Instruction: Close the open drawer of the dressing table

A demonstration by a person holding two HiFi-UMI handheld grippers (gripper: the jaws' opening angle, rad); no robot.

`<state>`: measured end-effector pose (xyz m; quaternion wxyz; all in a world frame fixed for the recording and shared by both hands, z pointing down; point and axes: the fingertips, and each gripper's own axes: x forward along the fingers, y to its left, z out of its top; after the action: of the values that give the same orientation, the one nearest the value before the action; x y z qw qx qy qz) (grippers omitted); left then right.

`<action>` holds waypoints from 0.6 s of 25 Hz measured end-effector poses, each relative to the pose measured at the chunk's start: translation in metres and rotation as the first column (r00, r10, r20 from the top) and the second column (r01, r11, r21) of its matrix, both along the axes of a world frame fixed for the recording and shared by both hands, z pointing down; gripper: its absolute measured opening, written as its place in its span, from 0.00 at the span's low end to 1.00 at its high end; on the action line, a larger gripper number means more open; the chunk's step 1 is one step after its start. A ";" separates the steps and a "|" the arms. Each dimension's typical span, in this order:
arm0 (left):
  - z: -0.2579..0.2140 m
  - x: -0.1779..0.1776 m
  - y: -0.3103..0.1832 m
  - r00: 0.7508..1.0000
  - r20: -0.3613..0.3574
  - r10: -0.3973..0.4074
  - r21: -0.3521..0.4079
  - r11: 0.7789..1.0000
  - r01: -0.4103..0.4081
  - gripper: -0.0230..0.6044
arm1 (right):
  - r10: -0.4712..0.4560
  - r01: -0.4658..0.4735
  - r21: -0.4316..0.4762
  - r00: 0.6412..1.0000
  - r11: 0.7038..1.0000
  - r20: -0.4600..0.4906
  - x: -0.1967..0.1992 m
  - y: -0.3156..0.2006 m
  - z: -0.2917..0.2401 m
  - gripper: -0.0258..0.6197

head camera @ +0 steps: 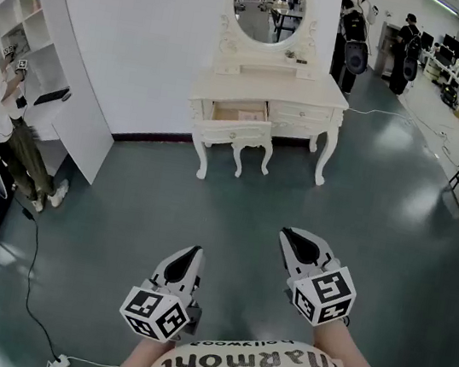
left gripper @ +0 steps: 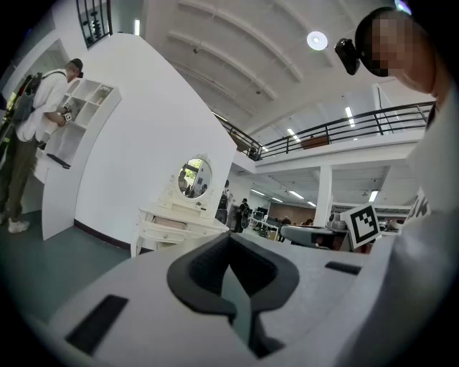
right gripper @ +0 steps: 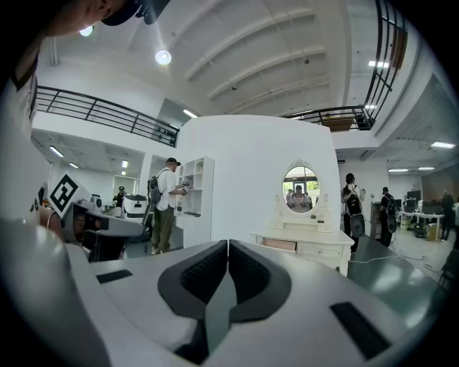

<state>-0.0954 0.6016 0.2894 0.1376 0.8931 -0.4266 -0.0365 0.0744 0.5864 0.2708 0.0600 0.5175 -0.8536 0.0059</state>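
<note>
Left gripper and right gripper jaws meet, empty; the open drawer is too small to see into.

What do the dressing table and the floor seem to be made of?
Dressing table: probably cream-painted wood; carved curved legs, bare wood inside the open drawer. Floor: maybe coated concrete, dark grey-green, faintly glossy with soft reflections.
</note>
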 end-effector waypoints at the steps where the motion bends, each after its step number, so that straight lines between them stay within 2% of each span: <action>1: 0.000 -0.001 -0.001 1.000 0.002 0.001 0.001 1.000 -0.001 0.05 | 0.002 -0.002 0.000 1.000 1.000 0.001 -0.001 -0.001 0.000 0.09; 9: 0.000 -0.014 -0.005 1.000 0.000 0.004 0.007 1.000 -0.004 0.05 | 0.016 -0.016 0.003 1.000 1.000 0.001 -0.011 -0.003 0.002 0.09; 15: 0.002 -0.031 -0.008 1.000 -0.014 0.020 0.016 1.000 -0.020 0.05 | 0.027 -0.027 -0.006 0.995 1.000 0.096 -0.022 -0.006 0.005 0.09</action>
<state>-0.1265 0.5935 0.2909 0.1341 0.8981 -0.4163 -0.0448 0.0527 0.5802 0.2757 0.0198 0.5281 -0.8483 0.0338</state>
